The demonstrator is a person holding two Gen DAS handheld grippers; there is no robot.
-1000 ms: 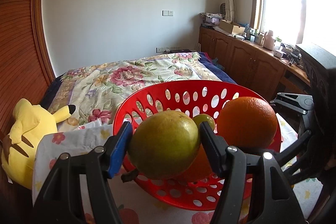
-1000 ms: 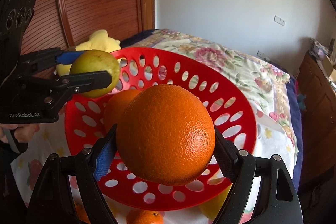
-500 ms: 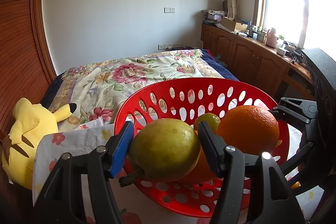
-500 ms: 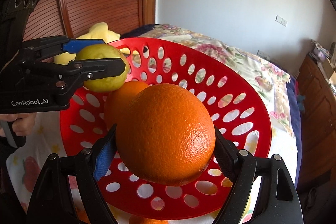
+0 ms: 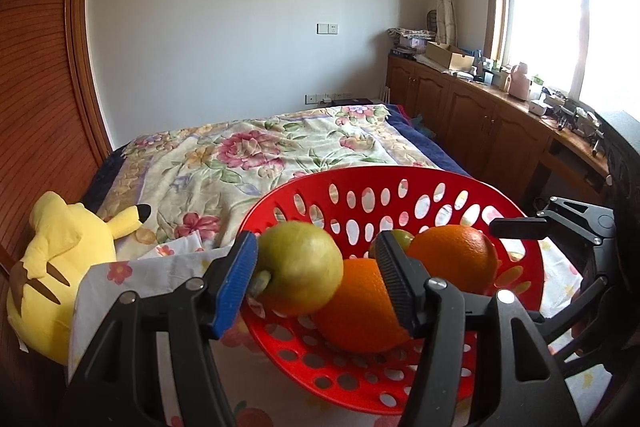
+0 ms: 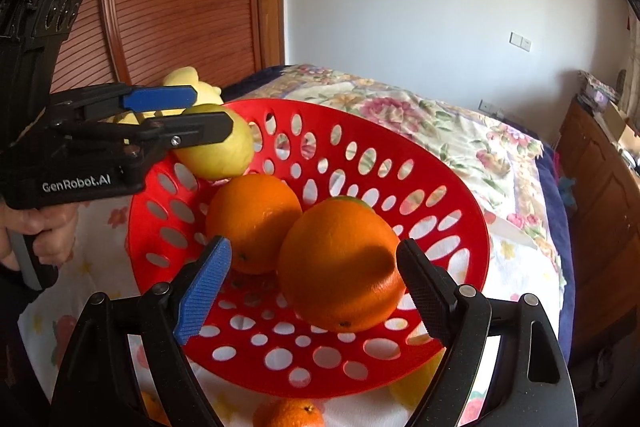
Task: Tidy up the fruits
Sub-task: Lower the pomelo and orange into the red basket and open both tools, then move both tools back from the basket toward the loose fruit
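Left gripper jaws apart, pear loose between, over red basket left rim. Right gripper jaws opening, large orange between, released in basket.

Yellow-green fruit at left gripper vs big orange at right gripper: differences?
Yellow-green fruit is smaller and smooth; big orange is larger and dimpled. The fruit perches at the red basket rim; the big orange lies inside, right gripper jaws opening around it. Both round, neither looks clamped.

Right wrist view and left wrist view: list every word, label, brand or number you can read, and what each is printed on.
"GenRobot.AI": white lettering on the black body of the left gripper, in the right wrist view.
Nothing else reads: the items on the cabinet counter in the left wrist view are too small to tell any print.
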